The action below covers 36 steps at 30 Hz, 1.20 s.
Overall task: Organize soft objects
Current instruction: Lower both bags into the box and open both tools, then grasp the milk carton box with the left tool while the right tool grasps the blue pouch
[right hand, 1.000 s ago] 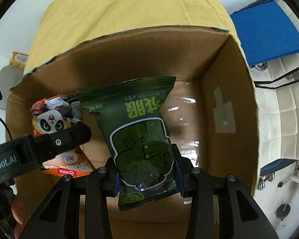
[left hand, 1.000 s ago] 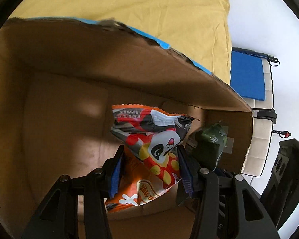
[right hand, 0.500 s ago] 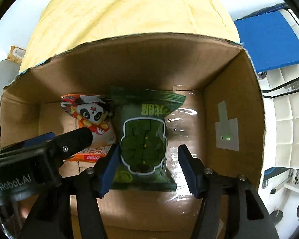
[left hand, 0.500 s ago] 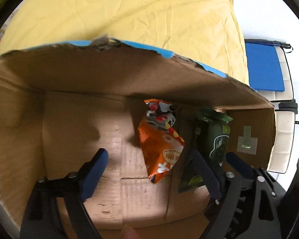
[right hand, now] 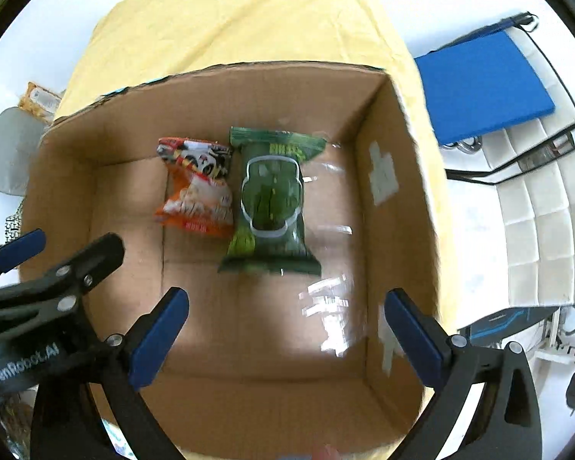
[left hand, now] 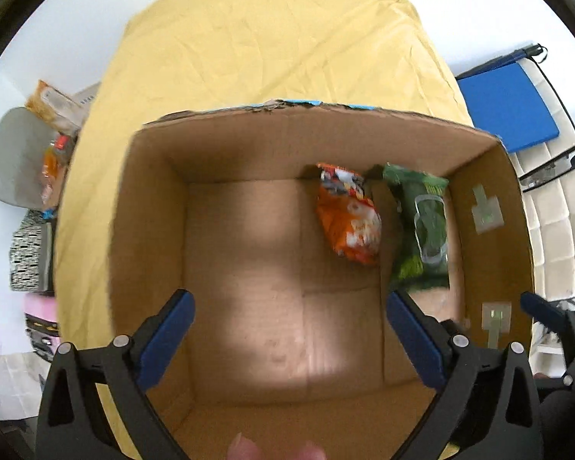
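Now both snack bags lie loose on the floor of the cardboard box (right hand: 398, 176), which sits on the yellow-covered desk (right hand: 249, 19). Going left to right: the left hand-held gripper (left hand: 287, 335) hangs spread and empty above the box; the orange panda bag (right hand: 197, 188) rests toward the far wall, touching the green bag (right hand: 272, 199) on its right; the right hand-held gripper (right hand: 285, 331) is likewise spread, holding nothing. A second ago each gripper pinched its bag inside the box; since then both have let go and pulled back upward. That likely completes this pair, with more packets waiting at the far left (left hand: 50, 107).
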Available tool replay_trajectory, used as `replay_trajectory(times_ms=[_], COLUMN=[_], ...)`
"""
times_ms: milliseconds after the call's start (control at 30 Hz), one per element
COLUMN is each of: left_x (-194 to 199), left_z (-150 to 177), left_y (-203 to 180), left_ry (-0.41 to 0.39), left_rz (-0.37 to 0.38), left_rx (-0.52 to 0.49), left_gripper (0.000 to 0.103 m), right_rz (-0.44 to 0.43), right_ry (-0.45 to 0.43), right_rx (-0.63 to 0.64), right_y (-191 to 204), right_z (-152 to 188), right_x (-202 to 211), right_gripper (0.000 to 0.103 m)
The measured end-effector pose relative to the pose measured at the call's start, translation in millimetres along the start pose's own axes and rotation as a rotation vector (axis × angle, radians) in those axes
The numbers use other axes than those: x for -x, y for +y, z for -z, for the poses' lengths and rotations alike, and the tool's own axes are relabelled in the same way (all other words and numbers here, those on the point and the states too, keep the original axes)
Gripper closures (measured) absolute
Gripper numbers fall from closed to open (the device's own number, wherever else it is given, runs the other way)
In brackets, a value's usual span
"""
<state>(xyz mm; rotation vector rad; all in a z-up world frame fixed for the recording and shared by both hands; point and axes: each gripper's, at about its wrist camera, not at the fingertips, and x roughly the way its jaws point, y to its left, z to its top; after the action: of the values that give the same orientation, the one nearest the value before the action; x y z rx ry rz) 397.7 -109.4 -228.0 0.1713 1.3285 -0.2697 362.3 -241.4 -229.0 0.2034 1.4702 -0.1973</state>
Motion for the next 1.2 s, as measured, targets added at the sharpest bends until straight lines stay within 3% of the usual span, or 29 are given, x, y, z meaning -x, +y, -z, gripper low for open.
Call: replay_trajectory(times_ms=[433,667,833,1000,1200], left_x=[121,172,187,157,68], left_z=[75,105,122,149,195], left_y=[6,3,7,27,71], left_ry=[-0.168,-0.213,-0.211,-0.121,0.114], left_rz=[-0.003,-0.006,-0.024,-0.044,-0.024], left_rx=[0.016,0.033,0.071,0.195,0.412], left_gripper=[0.001,0.001,0.001,0.001,0.001], right_rz=[0.002,-0.024,-0.043,-0.081,-0.173], right_ry=[-0.155,-0.228,-0.244,-0.135,0.07], right_rx=[0.007,0.038,0.029,-0.087,-0.31], right_y=[-29,-22,-26,-57,-104], right_z=[70,102,121,137,146], right_x=[107,166,191,150,49], right_gripper=[0.0,0.0,0.0,0.0,0.0])
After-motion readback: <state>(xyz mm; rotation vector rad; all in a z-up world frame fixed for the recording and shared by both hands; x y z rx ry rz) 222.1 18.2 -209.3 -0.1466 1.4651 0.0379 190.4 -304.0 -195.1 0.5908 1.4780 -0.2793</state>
